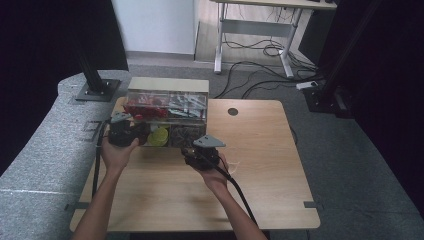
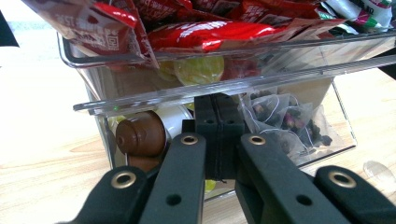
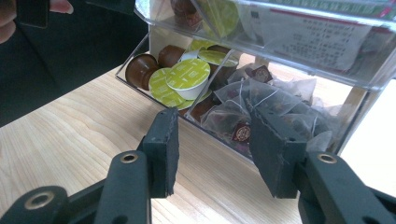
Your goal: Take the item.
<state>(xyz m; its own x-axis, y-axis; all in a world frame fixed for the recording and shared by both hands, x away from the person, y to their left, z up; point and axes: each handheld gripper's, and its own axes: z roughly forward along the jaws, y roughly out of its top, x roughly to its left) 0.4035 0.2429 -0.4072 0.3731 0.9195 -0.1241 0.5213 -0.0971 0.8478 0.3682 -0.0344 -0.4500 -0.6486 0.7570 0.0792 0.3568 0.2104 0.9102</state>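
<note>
- Our left gripper [image 2: 215, 140] sits low center in its own view, jaws pressed flat together with nothing between them, right up against the front wall of the clear organizer [image 1: 166, 89]. Looks like it's just bracing the box.
- Our right gripper [image 3: 212, 149] has its jaws about halfway apart and empty, aimed at the bottom tray.
- The mesh tea bags [image 3: 261, 105] lie just past the fingertips [image 3: 164, 135], center-right of the frame, not touching. Green-lidded capsules [image 3: 184, 77] sit upper left of them.

Left gripper [image 2: 216, 135] jaws closed, right gripper [image 3: 212, 140] jaws apart
</note>
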